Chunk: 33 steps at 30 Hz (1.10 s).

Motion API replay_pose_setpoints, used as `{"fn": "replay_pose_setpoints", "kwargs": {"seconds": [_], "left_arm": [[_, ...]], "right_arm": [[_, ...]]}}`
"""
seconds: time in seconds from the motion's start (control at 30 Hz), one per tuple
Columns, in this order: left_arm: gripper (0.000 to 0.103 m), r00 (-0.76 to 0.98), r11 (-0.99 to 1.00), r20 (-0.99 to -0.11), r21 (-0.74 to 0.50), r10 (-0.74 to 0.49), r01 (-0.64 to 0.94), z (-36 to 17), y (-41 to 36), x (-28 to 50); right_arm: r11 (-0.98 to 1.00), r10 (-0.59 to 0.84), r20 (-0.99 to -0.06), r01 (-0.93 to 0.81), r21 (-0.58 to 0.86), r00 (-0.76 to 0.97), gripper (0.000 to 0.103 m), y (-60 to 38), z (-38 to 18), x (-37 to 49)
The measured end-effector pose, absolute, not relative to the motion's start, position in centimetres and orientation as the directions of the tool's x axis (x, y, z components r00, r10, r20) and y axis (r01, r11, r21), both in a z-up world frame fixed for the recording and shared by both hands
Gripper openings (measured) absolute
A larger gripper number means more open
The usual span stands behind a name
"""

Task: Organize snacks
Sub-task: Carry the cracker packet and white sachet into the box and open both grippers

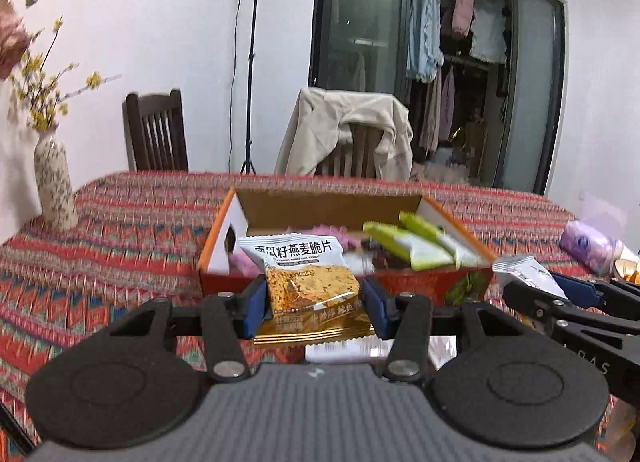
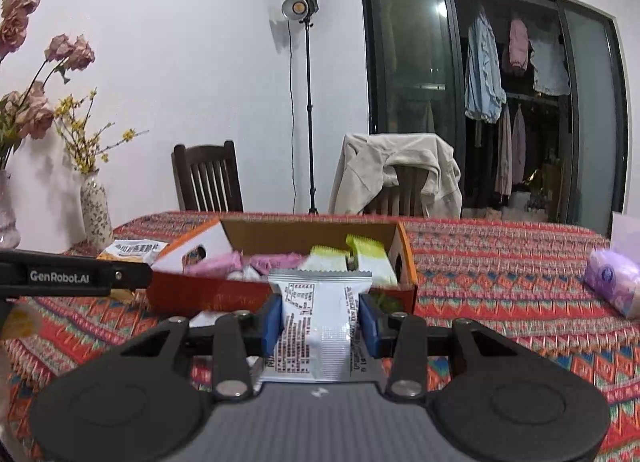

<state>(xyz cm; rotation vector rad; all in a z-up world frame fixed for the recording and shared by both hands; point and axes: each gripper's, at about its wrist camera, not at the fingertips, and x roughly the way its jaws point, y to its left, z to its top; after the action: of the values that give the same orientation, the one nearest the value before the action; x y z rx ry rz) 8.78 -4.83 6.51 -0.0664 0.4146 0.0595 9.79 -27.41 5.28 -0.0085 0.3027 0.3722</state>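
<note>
Holding two single-serve snack packets, we judge them light, crinkly and slippery, with brittle crisps inside, so a gentle pinch across the flat middle suits them. Our left tool (image 1: 314, 304) pinches the oat crisp packet (image 1: 308, 282), gold below and white above, printed 燕麦脆片. Our right tool (image 2: 322, 320) pinches a white packet (image 2: 320, 318) showing its fine-print back, too small to read. Both hang above the near edge of the bench (image 2: 500, 262), just before the open orange box (image 2: 280, 294) holding green and pink packets. The left tool's arm reads "GenRobot.AI".
</note>
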Motion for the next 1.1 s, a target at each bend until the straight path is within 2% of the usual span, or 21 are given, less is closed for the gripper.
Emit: {"fn": "replay_pose_setpoints", "kwargs": {"seconds": [0.43,0.77,1.1], "left_arm": [[0.051,0.943,0.997,-0.332,-0.051,0.033,-0.053,9.2,-4.0,15.7],[0.051,0.932,0.993,-0.359,-0.087,0.046,-0.082,8.6,-2.6,22.0],[0.051,0.920,0.991,-0.387,-0.097,0.052,-0.096,5.7,-1.7,26.2]], "right_arm": [[0.933,0.353,-0.257,-0.361,0.017,0.900,0.040,-24.2,8.5,17.0],[0.943,0.326,-0.282,-0.330,0.033,0.902,0.040,-23.0,8.9,23.6],[0.943,0.330,-0.323,-0.323,0.075,0.887,0.040,-22.6,5.8,27.5]]}}
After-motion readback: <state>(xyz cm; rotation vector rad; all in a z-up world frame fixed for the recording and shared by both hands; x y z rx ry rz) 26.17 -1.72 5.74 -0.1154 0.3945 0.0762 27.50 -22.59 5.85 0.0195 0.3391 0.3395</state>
